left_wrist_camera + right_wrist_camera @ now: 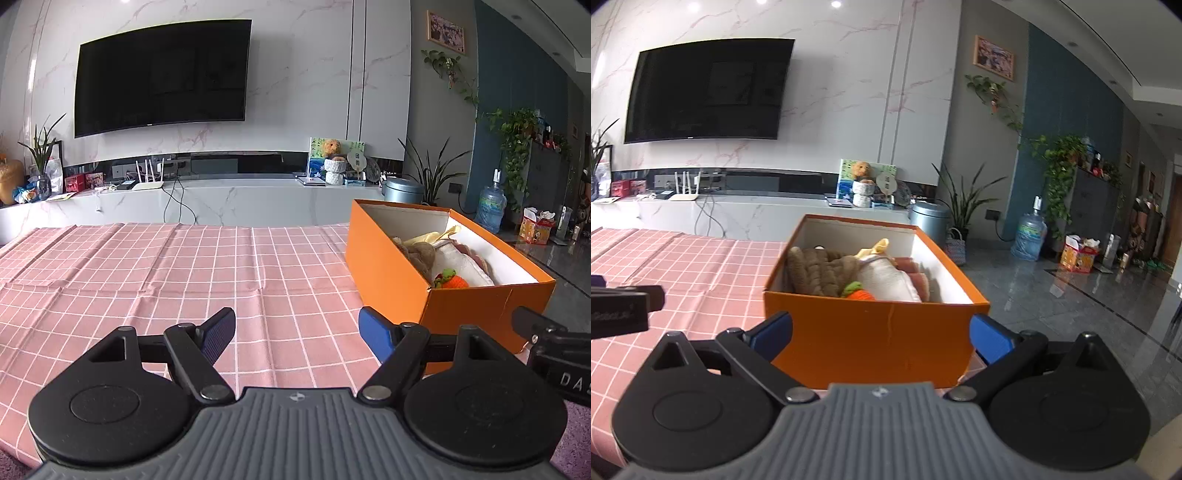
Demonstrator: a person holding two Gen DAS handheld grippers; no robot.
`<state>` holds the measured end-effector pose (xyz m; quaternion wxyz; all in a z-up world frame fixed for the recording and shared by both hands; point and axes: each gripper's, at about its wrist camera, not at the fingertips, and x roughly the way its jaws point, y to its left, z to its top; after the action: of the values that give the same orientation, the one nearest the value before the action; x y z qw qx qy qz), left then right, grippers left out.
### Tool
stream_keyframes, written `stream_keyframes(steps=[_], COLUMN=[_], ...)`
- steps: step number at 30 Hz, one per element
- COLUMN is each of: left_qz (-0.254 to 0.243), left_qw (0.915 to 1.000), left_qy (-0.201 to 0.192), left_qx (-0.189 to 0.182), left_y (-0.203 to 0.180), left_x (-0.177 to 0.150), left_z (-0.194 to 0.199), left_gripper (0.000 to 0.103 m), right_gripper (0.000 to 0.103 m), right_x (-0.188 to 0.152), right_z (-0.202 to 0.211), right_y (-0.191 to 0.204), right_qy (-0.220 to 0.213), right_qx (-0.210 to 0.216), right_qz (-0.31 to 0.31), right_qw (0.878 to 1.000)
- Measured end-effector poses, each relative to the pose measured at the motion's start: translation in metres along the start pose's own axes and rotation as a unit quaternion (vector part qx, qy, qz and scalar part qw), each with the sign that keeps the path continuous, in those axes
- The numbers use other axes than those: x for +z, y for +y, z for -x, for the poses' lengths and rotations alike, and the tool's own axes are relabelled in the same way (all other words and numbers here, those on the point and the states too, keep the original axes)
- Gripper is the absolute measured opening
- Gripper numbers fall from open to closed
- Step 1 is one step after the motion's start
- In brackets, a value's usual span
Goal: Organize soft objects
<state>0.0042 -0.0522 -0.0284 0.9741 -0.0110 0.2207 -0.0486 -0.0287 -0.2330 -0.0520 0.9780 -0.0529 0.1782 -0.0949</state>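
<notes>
Orange box between right gripper fingers

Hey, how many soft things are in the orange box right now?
5 visible in the box: brown plush at left, yellow cloth at the back, white pillow in the middle, pink item at right, knitted carrot in front. More may lie underneath.

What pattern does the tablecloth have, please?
The tablecloth is pink with a white grid, clearest in the left wrist view.

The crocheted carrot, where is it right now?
The crocheted carrot lies inside the orange box, against its near wall, between the brown plush and the white pillow.
</notes>
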Motion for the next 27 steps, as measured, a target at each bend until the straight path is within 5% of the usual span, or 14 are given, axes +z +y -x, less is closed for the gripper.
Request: stream_keyframes(steps=[27], left_qz=[-0.021], left_qw=[0.9997], left_qy=[0.011], left_qx=[0.001], left_y=[-0.0062], left_x=[-0.0021], left_z=[0.0031], left_gripper=[0.089], right_gripper=[0.1], right_x=[-0.0024], right_z=[0.0017], right_y=[0.0016], right_qy=[0.006], right_qx=[0.019], right_qz=[0.004], right_qw=[1.0])
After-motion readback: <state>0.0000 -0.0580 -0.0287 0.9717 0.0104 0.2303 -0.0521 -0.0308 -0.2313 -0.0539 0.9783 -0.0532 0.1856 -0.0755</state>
